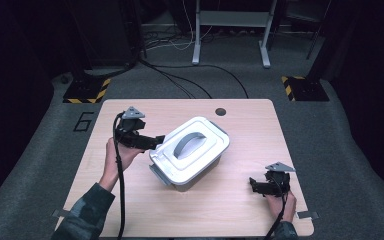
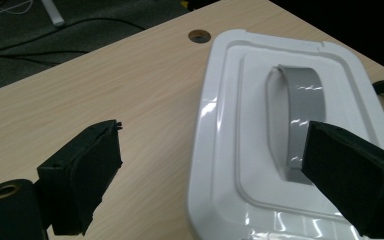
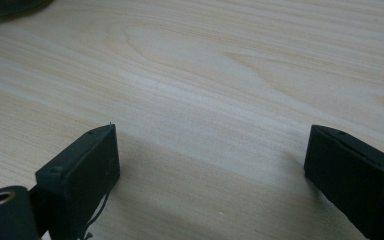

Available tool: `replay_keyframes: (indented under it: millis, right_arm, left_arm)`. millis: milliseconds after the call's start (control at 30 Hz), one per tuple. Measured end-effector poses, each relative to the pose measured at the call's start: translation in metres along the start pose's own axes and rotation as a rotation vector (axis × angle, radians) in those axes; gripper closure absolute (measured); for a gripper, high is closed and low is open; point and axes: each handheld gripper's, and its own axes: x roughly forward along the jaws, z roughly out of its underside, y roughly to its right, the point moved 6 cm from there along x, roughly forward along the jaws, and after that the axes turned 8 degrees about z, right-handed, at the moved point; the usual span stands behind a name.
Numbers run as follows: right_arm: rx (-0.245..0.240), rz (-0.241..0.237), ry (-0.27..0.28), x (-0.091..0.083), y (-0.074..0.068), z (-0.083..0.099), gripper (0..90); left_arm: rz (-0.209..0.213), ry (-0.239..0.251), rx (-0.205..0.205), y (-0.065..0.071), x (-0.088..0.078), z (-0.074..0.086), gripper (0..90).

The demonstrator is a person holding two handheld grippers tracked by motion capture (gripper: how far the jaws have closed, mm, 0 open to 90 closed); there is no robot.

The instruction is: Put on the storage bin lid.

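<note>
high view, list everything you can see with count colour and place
storage box: 1, grey body, middle of the table, set at an angle
lid: 1, white with a grey handle, on top of the storage box
table: 1, light wood, a round cable hole near its far edge
desk frame: 1, pale grey legs, on the carpet beyond the table
cables: several, black and white, on the floor behind the table
left gripper: 1, black, jaws open, at the lid's left edge
right gripper: 1, black, jaws open over bare table at the near right
</note>
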Motion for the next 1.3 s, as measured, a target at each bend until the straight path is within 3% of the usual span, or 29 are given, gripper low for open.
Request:
replay_keyframes:
  millis: [267,467,933,1200,1300]
  right_arm:
    - [-0.004,0.003,0.001,0.0,0.0,0.0,7.0]
    - [-0.004,0.003,0.001,0.0,0.0,0.0,7.0]
    - [-0.003,0.003,0.001,0.0,0.0,0.0,7.0]
    - [-0.005,0.002,0.001,0.0,0.0,0.0,7.1]
    - [-0.003,0.003,0.0,0.0,0.0,0.0,7.1]
  left_arm:
    - [-0.039,0.004,-0.053,-0.025,-0.015,0.021,8.6]
    - [-0.078,-0.016,-0.1,-0.044,-0.02,0.045,8.8]
    - [-0.125,-0.076,-0.239,-0.072,-0.002,0.119,7.5]
    - [-0.163,-0.16,-0.265,-0.082,0.013,0.167,6.1]
    - [-0.175,-0.17,-0.269,-0.084,0.017,0.179,4.3]
